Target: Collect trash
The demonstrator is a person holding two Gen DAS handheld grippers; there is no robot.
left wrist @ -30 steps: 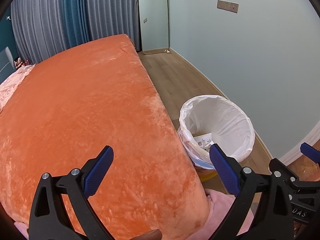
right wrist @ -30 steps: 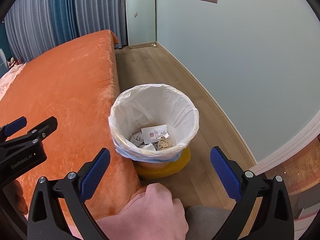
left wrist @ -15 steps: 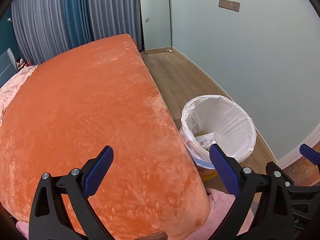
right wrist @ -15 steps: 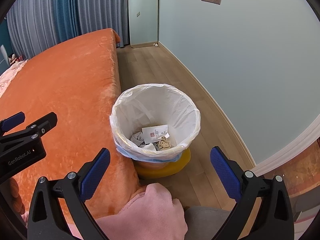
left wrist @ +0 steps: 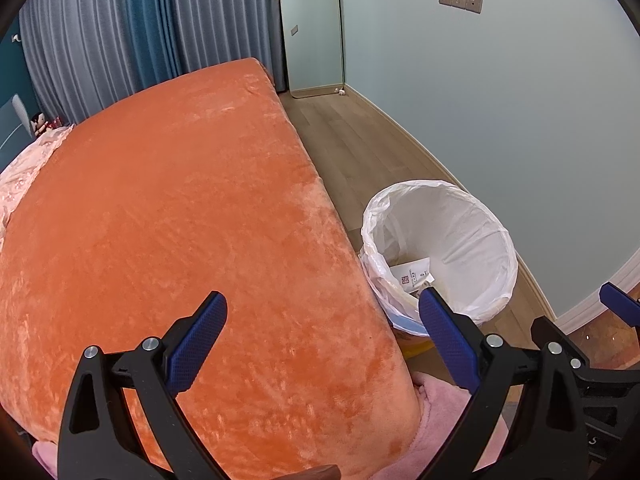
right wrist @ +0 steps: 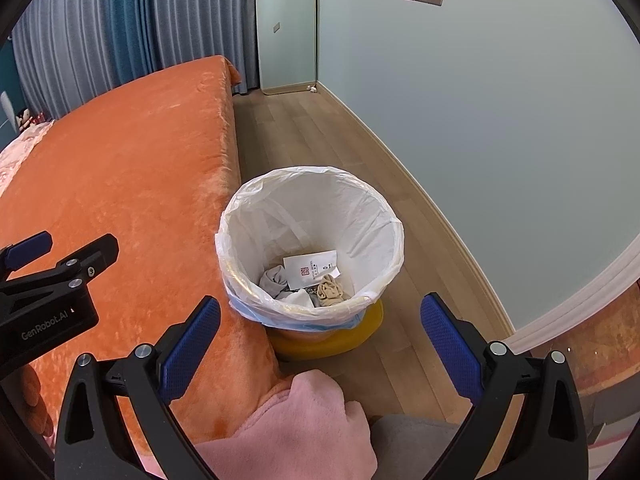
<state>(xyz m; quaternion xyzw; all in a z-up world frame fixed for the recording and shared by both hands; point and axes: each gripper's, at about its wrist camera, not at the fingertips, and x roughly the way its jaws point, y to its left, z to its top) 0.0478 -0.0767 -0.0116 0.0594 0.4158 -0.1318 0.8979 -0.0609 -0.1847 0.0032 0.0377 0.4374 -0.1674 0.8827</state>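
A yellow bin lined with a white bag [right wrist: 372,216] [left wrist: 472,236] stands on the floor beside the bed. Inside lie a white paper tag [right wrist: 310,268] [left wrist: 412,274], grey cloth and a beige scrap [right wrist: 330,292]. My right gripper [right wrist: 320,336] hovers open above the bin's near rim with nothing between its fingers. My left gripper [left wrist: 324,336] hangs open and empty over the near corner of the orange bed [left wrist: 168,216]. In the right wrist view the left gripper's body [right wrist: 48,280] shows at the left edge.
The orange velvet bed [right wrist: 120,168] fills the left side. A pale blue wall [right wrist: 500,100] runs along the right of a narrow strip of wooden floor [right wrist: 320,140]. Curtains [left wrist: 140,28] hang at the back. Pink fleece fabric [right wrist: 304,424] and a grey trouser leg lie under the grippers.
Both views have tilted up and drawn back a little, so the bin sits slightly lower and nearer. Both grippers stay open and empty.
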